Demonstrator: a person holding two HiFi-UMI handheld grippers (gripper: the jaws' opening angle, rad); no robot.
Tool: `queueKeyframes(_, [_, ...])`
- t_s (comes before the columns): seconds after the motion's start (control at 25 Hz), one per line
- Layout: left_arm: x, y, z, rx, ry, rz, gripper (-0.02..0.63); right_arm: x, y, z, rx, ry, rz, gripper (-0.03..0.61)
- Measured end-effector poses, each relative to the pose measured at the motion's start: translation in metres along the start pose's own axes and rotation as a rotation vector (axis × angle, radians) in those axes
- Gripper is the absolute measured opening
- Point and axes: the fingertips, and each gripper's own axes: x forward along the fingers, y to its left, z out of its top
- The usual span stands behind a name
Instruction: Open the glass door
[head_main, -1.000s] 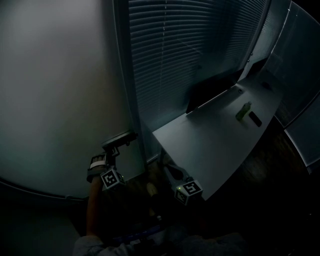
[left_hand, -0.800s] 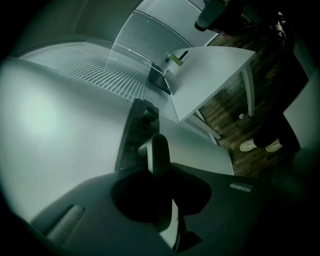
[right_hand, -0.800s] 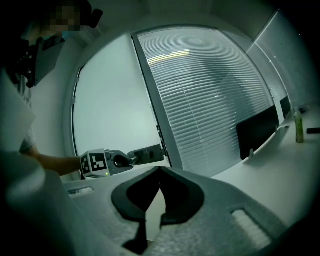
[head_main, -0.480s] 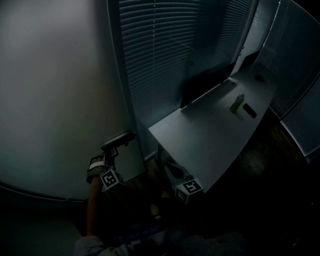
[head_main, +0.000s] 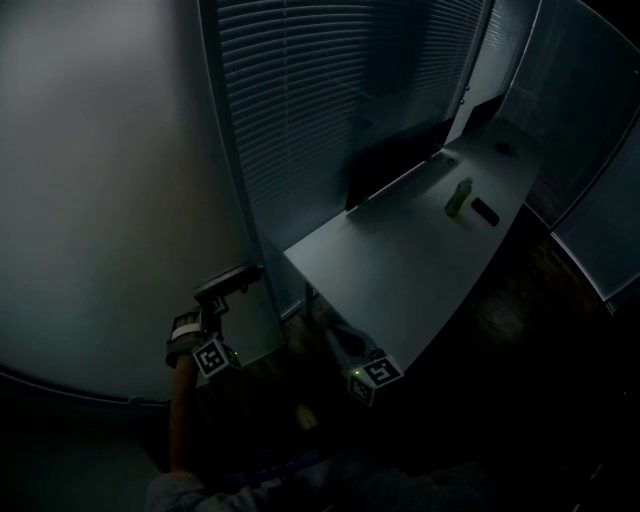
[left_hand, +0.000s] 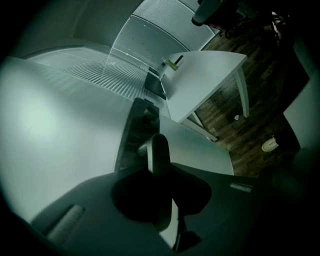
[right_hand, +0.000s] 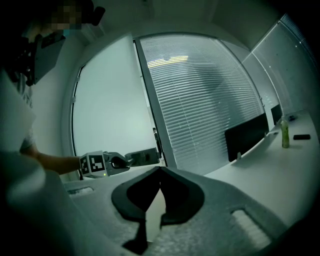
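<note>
Dim room, everything greenish grey. My left gripper (head_main: 230, 284) is up against the right edge of the glass door (head_main: 110, 180), the big frosted pane that fills the left half of the head view. In the left gripper view the lever-type door handle (left_hand: 160, 150) runs straight up through the gap between the jaws. They are nearly closed and clamped on it, with no daylight either side of the bar. So the task's thing is in the left tongs, handle in front of the jaw tips and pane just to the left of it.

My right gripper (right_hand: 160, 171) is low and well to the right of the door, near the front corner of the white desk (head_main: 400, 270) and not touching the door or handle. Its jaws are pressed together at the tips, nothing between them. It looks toward the door frame, and its own view has the left gripper at the handle on the left.

Slatted blinds (head_main: 320, 120) are right of the door frame. The desk carries a dark monitor (head_main: 395, 165), a green bottle (head_main: 459, 197) and a small dark flat item (head_main: 485, 211) beside the bottle; I can't tell what that is.
</note>
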Motion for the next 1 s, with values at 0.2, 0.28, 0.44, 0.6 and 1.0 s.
queueKeyframes(0.2, [-0.011, -0.007, 0.0, -0.007, 0.004, -0.022, 0.055, -0.022, 0.002, 0.0, -0.015, -0.011, -0.027, 0.002])
queueKeyframes(0.28, [-0.015, -0.008, 0.003, -0.002, -0.002, -0.022, 0.057, -0.032, 0.002, 0.0, -0.033, -0.01, -0.04, 0.002])
queueKeyframes(0.44, [-0.025, -0.019, 0.006, 0.011, -0.013, -0.03, 0.057, -0.049, 0.004, -0.006, -0.047, -0.008, -0.071, 0.002])
queueKeyframes(0.6, [-0.032, -0.023, 0.01, 0.031, -0.027, -0.005, 0.057, -0.059, 0.007, -0.011, -0.047, -0.002, -0.09, 0.002])
queueKeyframes(1.0, [-0.062, -0.046, 0.017, 0.048, -0.082, -0.025, 0.057, -0.078, 0.026, -0.029, -0.052, 0.031, -0.153, 0.002])
